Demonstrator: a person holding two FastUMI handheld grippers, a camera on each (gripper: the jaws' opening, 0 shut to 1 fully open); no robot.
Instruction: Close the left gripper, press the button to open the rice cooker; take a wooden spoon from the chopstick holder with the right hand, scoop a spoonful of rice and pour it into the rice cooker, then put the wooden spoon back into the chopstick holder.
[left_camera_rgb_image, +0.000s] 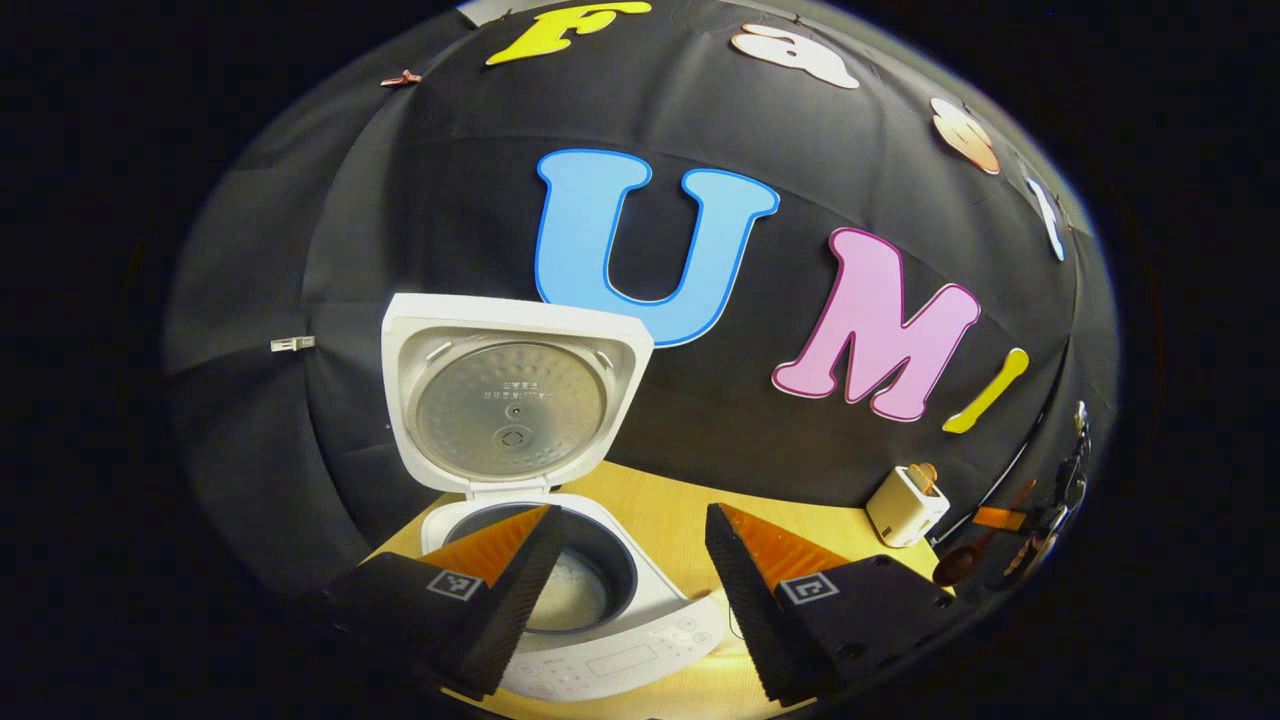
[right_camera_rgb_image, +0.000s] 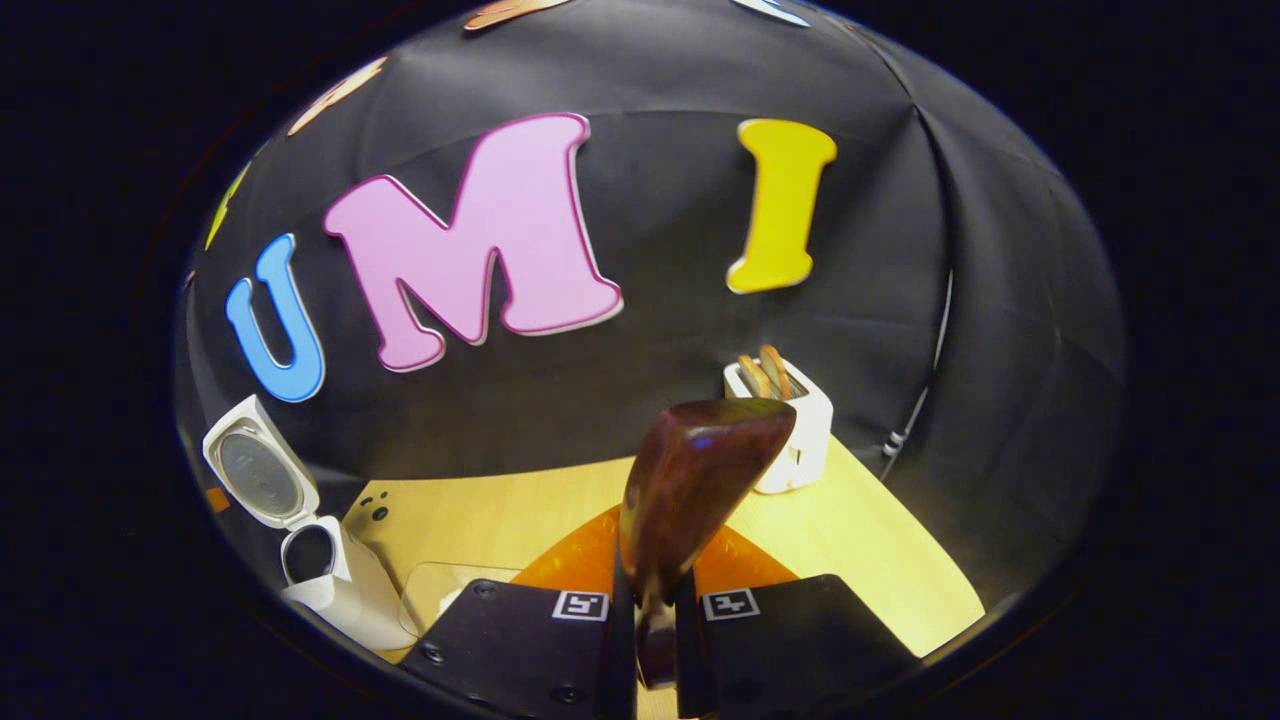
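The rice cooker (left_camera_rgb_image: 560, 590) on the table (right_camera_rgb_image: 850, 540) stands open, rice inside. The right hand-held gripper (right_camera_rgb_image: 655, 640) clamps the wooden spoon (right_camera_rgb_image: 700, 480) near the chopstick holder (right_camera_rgb_image: 785, 425), so returning it likely remains. The left hand-held gripper (left_camera_rgb_image: 625, 600) hangs open over the pot, well apart.

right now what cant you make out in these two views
- Rice cooker pot contents: left gripper view, partly behind that gripper's finger.
- Wooden spoon handle: right gripper view, hidden between the shut fingers; bowl faces away, so any rice can't be seen.
- Chopstick holder contents: too small.
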